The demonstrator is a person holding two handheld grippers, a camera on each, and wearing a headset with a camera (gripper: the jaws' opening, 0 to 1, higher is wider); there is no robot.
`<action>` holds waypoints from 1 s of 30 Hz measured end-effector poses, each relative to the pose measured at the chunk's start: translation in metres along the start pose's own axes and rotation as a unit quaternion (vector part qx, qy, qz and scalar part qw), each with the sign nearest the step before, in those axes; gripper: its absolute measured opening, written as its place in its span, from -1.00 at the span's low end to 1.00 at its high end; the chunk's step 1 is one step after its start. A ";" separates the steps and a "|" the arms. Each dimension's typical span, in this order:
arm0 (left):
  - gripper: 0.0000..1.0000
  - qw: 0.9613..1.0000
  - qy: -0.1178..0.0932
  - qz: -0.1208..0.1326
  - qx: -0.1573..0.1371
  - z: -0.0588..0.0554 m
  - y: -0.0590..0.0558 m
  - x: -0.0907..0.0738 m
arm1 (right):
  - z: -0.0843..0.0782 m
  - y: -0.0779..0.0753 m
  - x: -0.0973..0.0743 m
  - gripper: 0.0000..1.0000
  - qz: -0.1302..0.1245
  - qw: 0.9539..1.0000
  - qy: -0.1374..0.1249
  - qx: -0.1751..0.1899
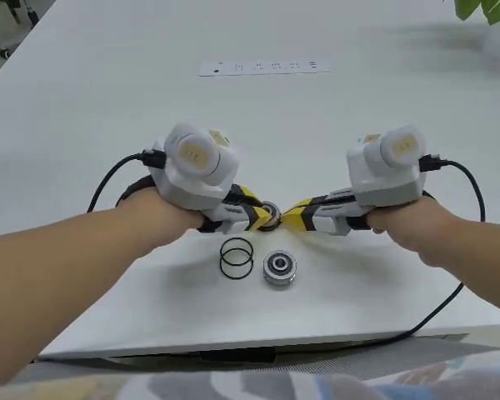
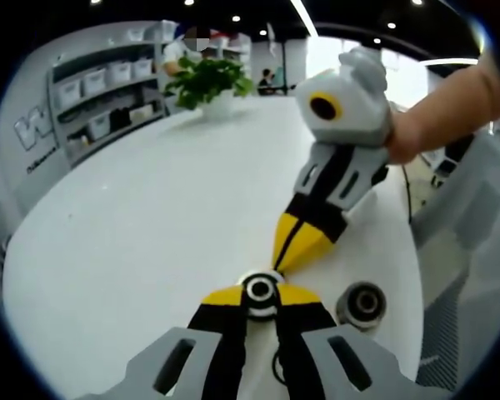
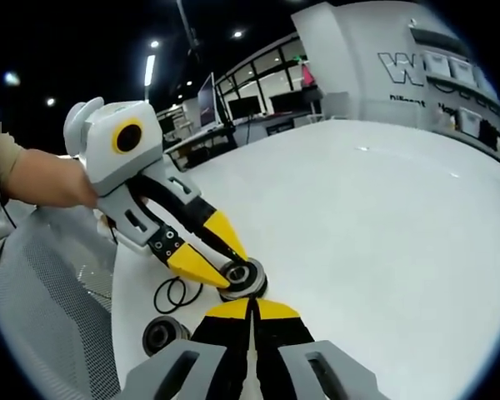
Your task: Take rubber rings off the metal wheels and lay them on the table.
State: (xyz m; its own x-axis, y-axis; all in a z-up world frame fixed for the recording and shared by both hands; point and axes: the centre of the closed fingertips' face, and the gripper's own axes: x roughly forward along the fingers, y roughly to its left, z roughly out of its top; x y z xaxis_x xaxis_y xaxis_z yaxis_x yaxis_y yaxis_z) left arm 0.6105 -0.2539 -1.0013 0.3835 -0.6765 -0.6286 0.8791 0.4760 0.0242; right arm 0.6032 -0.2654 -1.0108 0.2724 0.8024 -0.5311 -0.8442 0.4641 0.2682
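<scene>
Gripping metal wheel (image 3: 245, 277), left hand-held gripper (image 2: 259, 296); right hand-held gripper (image 3: 252, 307) closed; head view: loose rings (image 1: 237, 257).

A metal wheel (image 1: 279, 267), bright and polished; two rubber rings (image 1: 237, 257), thin, black and matt; the white worktop (image 1: 108, 108), smooth with a dull sheen.

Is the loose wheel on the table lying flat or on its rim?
Lying flat: the loose wheel shows its round face and hub upward in the head view, beside two rubber rings.
</scene>
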 end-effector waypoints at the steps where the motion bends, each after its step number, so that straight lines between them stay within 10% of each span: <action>1: -0.75 1.000 0.000 0.000 -0.001 0.000 0.000 0.000 | 0.000 0.000 0.000 -1.00 0.000 1.000 0.000 0.000; 30: -0.77 1.000 0.004 0.002 -0.005 -0.002 -0.001 0.000 | 0.011 0.000 -0.001 -1.00 0.007 0.994 -0.050 0.099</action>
State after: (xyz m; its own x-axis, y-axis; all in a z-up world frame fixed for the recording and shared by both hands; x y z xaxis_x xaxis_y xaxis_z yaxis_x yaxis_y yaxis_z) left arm 0.6090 -0.2531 -1.0031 0.3844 -0.6709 -0.6342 0.8751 0.4837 0.0187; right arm 0.6081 -0.2620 -1.0011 0.3141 0.8378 -0.4466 -0.7431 0.5097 0.4336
